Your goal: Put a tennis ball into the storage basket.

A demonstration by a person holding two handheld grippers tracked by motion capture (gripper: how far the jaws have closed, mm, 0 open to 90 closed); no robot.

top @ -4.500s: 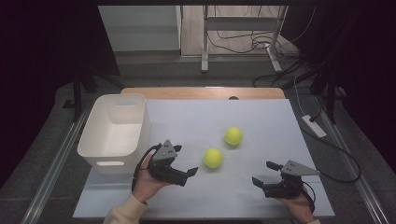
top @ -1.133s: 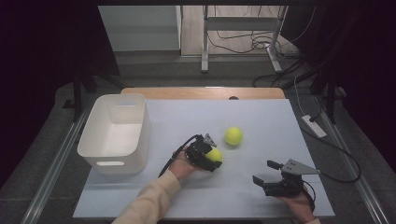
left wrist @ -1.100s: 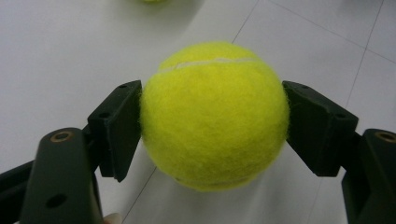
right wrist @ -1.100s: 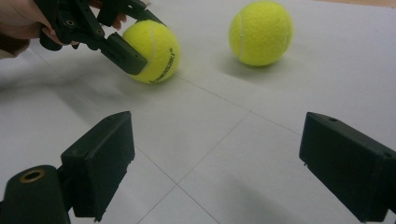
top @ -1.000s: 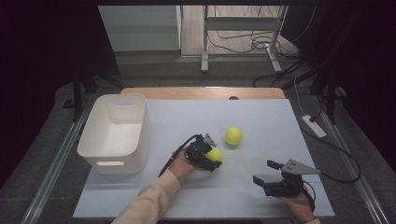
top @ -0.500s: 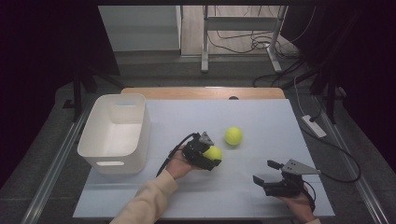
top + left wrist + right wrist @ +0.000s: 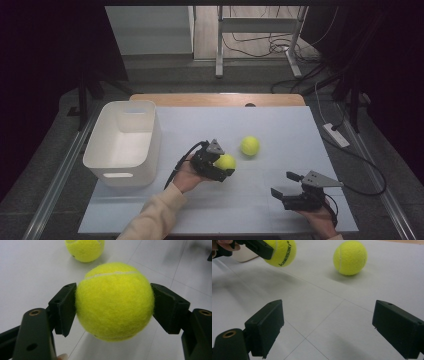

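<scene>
My left gripper is shut on a yellow tennis ball, both pads pressing its sides, and holds it a little above the white table mat. The right gripper view shows this held ball at top left, lifted clear of the mat. A second tennis ball rests on the mat just beyond it. My right gripper stands open near the table's front right, nothing between its jaws.
A white plastic bin stands open and hollow at the left of the mat. A wooden table edge runs along the back. A white power strip and cables lie off the right side.
My left gripper reached the nearer ball, closed on it, and has lifted it slightly off the mat. The right gripper and the far ball have stayed put.
</scene>
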